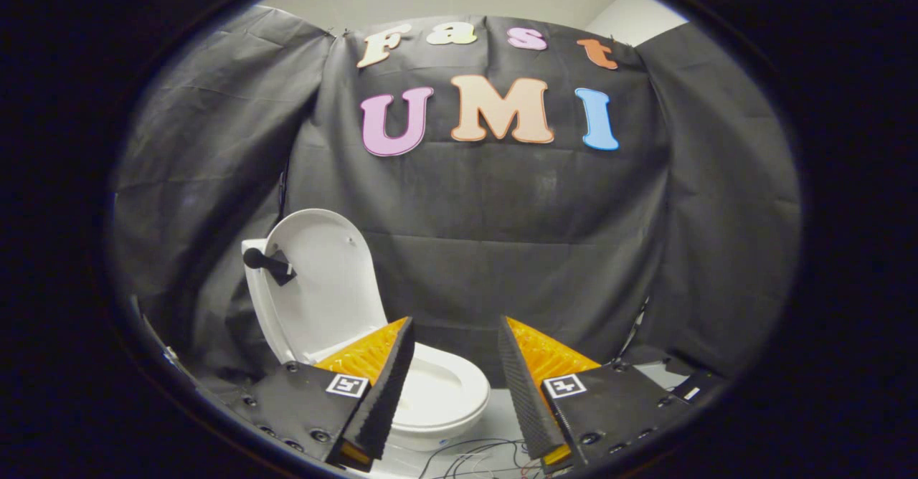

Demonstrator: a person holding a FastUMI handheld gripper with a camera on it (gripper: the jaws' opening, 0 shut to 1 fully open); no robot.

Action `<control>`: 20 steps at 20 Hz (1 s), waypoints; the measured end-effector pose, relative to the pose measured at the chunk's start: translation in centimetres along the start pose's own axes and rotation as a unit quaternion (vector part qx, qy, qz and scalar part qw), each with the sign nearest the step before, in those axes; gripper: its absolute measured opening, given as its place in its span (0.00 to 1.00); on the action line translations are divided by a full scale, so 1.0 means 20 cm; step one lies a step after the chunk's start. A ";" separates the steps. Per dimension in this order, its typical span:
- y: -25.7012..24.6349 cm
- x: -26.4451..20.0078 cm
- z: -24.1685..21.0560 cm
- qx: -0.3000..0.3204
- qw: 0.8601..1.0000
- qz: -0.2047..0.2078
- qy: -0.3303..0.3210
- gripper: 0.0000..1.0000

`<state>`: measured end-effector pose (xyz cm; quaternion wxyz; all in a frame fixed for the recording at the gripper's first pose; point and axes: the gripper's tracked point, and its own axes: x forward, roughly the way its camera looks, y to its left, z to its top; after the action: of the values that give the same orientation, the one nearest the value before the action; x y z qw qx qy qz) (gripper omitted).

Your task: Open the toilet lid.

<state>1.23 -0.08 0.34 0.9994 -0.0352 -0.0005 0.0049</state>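
Note:
A small white toilet point(437, 404) stands just beyond my fingers, ahead of the left one. Its lid point(326, 282) stands raised upright, leaning back against the cistern, and the bowl shows open below it. A dark knob handle point(267, 264) sticks out from the lid's left edge. My gripper point(455, 332) hangs in the air in front of the toilet, fingers spread wide and open with nothing between them. The left finger point(384, 386) overlaps the bowl's near left side in the picture.
Black cloth walls close the booth behind and on both sides of the toilet. Thin loose wires point(480, 457) lie on the pale floor just below the bowl, between my fingers. A dark object point(681, 386) sits low at the right wall.

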 end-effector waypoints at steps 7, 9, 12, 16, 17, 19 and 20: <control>-0.02 -0.14 0.06 0.019 0.999 0.004 -0.027 0.73; -0.03 -0.14 0.01 0.029 0.999 0.005 -0.012 0.74; -0.02 -0.21 0.03 0.031 0.999 0.005 -0.017 0.74; -0.02 -0.20 0.02 0.031 0.999 0.003 -0.016 0.74; -0.02 -0.19 0.02 0.030 0.999 0.003 -0.016 0.74; -0.03 -0.19 0.01 0.031 0.999 0.002 -0.011 0.74; -0.02 -0.21 0.02 0.030 0.999 0.002 -0.014 0.81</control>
<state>-2.97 -0.52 0.70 0.9998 -0.0053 -0.0147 0.0079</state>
